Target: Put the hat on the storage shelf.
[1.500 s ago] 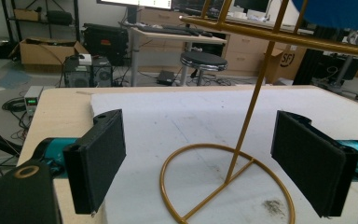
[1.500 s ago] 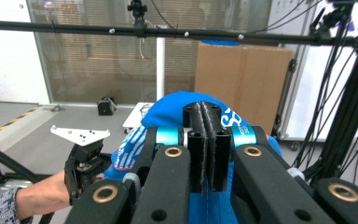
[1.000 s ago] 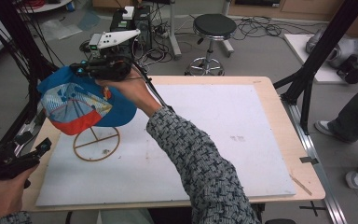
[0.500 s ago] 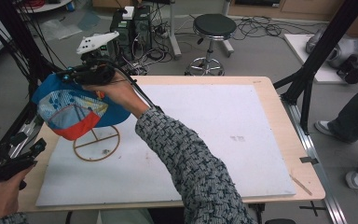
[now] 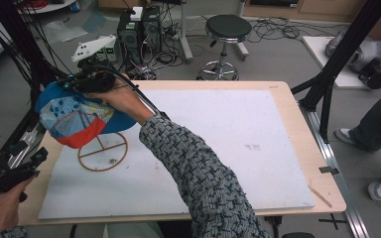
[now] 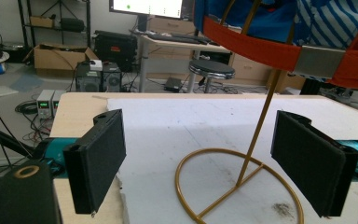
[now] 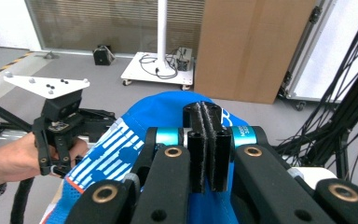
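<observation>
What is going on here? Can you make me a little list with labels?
place: white mat on a wooden table
hat: blue cap with an orange brim, up on the stand
stand: gold wire stand with a ring base on the mat
right gripper: jaws pressed together at the top of the cap
left gripper: jaws wide apart, pointing at the stand, touching nothing
left hand: at the table's near left corner

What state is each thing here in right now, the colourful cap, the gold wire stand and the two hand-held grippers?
Blue cap with striped panel and orange brim: held up over the stand, pinched at its crown.
Gold wire stand with ring base: upright on the white mat.
Right gripper: jaws shut on the cap's blue fabric.
Left gripper: jaws wide open, holding nothing, aimed at the stand.
</observation>
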`<state>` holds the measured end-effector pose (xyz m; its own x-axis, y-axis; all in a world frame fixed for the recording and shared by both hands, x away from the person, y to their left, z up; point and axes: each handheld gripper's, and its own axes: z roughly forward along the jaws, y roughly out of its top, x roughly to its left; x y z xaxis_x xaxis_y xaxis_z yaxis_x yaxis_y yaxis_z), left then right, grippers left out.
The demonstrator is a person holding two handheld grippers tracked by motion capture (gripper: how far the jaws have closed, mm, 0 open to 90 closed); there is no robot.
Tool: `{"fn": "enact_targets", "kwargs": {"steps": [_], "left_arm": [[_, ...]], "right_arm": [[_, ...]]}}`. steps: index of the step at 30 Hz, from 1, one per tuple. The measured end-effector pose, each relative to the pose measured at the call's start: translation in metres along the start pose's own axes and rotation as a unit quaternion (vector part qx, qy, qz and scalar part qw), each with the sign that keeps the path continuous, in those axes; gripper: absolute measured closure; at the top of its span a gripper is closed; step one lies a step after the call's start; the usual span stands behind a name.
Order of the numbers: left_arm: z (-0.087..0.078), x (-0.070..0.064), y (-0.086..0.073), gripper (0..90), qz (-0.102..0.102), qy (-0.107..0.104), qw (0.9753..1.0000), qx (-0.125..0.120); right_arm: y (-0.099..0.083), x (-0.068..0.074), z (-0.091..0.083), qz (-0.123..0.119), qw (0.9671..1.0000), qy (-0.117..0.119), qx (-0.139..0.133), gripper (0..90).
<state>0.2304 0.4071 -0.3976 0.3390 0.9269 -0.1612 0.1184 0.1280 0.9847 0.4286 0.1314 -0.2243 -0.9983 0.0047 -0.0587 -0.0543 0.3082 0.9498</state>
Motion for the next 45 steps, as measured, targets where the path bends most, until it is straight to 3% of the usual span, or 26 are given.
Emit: {"fn": "enact_targets", "kwargs": {"steps": [8,17,25,29,37,42,45], "left_arm": [[0.000,0.001,0.000,18.0,0.000,0.001,1.0000,0.001],[0.000,0.000,0.000,18.0,0.000,-0.001,1.0000,0.000],[-0.001,0.001,0.000,18.0,-0.001,0.000,1.0000,-0.002],[0.001,0.000,-0.001,18.0,0.000,-0.002,1.0000,0.001],[0.007,-0.003,-0.003,18.0,0.001,-0.007,1.0000,0.007],[0.009,-0.004,-0.003,17.8,0.004,-0.005,1.0000,0.007],[0.012,-0.006,-0.005,17.4,0.004,-0.008,0.9999,0.010]], "right_arm": [[-0.001,-0.001,0.001,0.003,1.0000,-0.004,0.001,88.6],[-0.003,0.000,0.001,0.015,0.9999,-0.008,0.001,81.4],[-0.006,-0.003,-0.008,0.027,0.9992,-0.025,-0.011,63.5],[-0.007,-0.007,-0.021,0.038,0.9980,-0.042,-0.028,54.3],[-0.015,-0.017,-0.057,0.053,0.9946,-0.074,-0.051,49.3],[-0.020,-0.022,-0.084,0.057,0.9909,-0.104,-0.063,43.7],[-0.024,-0.025,-0.110,0.059,0.9868,-0.133,-0.072,41.0]]}}
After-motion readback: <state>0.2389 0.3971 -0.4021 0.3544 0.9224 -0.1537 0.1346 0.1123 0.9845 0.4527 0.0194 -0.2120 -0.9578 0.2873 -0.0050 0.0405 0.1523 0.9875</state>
